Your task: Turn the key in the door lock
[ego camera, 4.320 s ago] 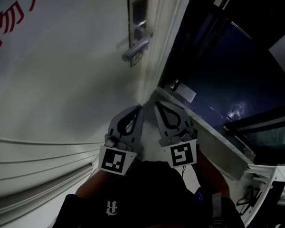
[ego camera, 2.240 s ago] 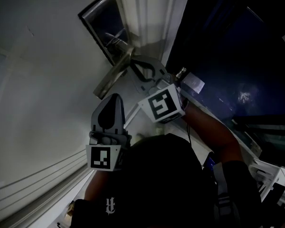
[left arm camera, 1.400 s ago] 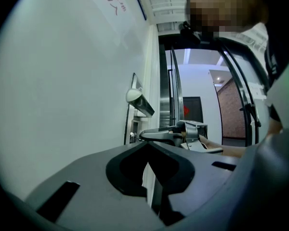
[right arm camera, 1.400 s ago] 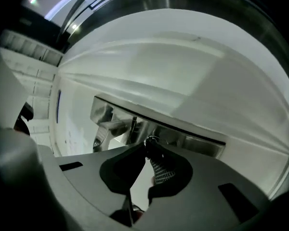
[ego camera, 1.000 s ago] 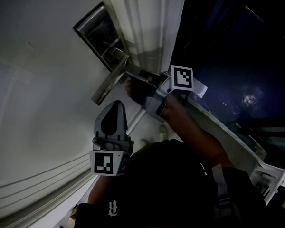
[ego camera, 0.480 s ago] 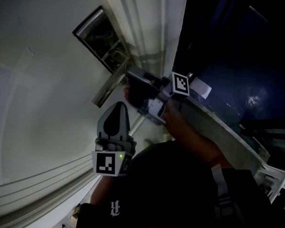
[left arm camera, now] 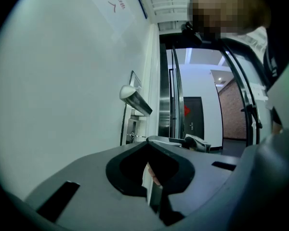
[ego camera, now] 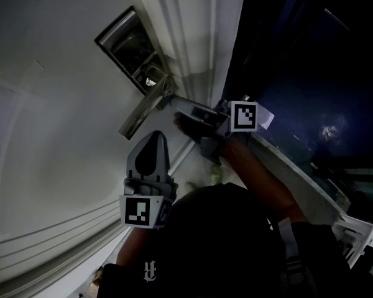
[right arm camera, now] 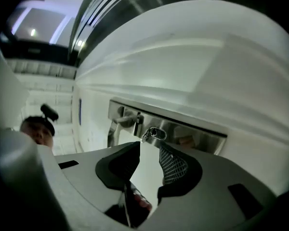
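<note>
The head camera looked steeply down along the white door (ego camera: 62, 135) from well back. The lock plate (ego camera: 132, 47) sat upper left of centre, the left gripper (ego camera: 152, 136) at lower centre and the right gripper (ego camera: 174, 100) at mid-frame. The left gripper's camera faced along the door's face from farther off, so the plate (left arm camera: 130, 126) was small at centre left, under the lever handle (left arm camera: 135, 97). The right gripper's camera sat close beneath the plate (right arm camera: 192, 136), which crossed mid-frame, with the key (right arm camera: 154, 134) just past the jaw tips. All three views shared the plate and handle.
</note>
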The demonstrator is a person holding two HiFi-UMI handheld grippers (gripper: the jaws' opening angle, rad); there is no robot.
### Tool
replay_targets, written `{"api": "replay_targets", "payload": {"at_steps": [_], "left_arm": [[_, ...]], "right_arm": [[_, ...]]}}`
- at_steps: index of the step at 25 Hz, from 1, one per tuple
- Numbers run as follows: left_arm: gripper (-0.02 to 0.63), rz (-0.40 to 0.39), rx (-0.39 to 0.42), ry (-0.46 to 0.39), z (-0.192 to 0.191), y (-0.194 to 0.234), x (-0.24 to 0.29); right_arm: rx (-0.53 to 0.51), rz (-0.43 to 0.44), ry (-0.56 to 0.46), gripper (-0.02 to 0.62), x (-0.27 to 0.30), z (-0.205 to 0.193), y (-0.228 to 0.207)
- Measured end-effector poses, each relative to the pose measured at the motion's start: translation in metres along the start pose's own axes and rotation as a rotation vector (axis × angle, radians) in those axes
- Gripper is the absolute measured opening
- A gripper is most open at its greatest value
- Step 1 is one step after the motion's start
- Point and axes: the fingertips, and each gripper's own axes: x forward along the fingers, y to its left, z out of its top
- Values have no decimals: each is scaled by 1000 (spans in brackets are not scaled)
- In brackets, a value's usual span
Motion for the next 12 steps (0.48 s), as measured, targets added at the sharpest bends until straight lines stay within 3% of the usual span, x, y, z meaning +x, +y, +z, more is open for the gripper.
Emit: {"api": "replay_targets", "payload": {"at_steps": [3,7,10,12], "left_arm": [[6,-6,-2,0,-1,-2,2],[6,-17,-2,-3,-1,-6,3],[6,-18,-1,-5,-1,-7,2],[6,-15,-2,-5,-2,-6,1]], "right_arm": [[-334,-142,110,104,-7,-1,5],[-966,-350,245,104,-10,1,15],[-1376,-427,338,104,-8,-2,22],[-1565,-455,382,103,-5,-3,25]]}}
